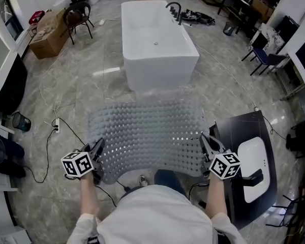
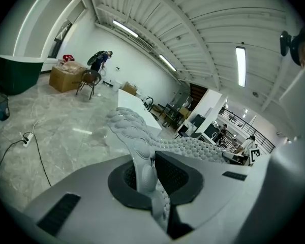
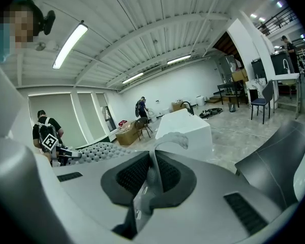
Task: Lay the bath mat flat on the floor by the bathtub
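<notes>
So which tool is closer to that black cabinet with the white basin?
Right. The right tool, clamped on a corner of the grey bubbly bath mat, sits just beside the black cabinet; the left tool holds the mat's opposite corner, farther away.

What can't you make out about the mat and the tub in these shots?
Head view: whether the mat's far edge touches the tub or the floor; the steep angle hides it.
Left gripper view: most of the tub, behind the raised mat.
Right gripper view: most of the mat, hidden by the right gripper's body.
</notes>
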Demonstrator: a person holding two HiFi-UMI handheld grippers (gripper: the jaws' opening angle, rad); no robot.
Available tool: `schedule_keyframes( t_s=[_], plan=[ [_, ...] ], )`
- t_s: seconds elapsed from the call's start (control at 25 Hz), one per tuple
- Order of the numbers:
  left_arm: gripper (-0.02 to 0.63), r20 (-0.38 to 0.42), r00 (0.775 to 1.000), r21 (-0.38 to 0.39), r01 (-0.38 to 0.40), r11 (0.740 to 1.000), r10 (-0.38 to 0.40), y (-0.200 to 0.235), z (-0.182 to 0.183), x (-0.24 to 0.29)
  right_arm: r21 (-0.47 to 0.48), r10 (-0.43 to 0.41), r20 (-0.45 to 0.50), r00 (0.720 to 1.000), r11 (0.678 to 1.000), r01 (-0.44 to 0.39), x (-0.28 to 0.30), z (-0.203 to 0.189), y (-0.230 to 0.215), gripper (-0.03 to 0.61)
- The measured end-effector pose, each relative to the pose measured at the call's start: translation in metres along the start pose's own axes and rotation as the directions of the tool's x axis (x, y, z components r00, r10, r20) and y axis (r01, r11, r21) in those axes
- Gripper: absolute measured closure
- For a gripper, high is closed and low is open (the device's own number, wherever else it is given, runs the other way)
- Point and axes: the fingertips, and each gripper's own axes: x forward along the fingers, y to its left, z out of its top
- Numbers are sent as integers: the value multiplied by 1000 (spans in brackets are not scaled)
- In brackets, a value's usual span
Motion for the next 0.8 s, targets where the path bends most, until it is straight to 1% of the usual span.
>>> schedule_keyframes(
  t_s=[0.2,0.36,0.6,0.8],
  plan=[
    [571,-7,1000,-10,-5,1000,5,-1,4,19,-11,0,-15,1000,1000,0,15,7,-16,541],
    [571,2,1000,-19,-13,1000,13,-5,17,44,-12,13,-15,1000,1000,-13,38,24,-37,541],
    [571,9,999,-26,-50,998,50,-15,39,93,-25,38,-27,999,999,-39,75,54,-80,541],
    [571,34,996,-21,-79,997,80,-25,57,130,-26,65,-25,998,998,-65,103,75,-116,541]
  ],
)
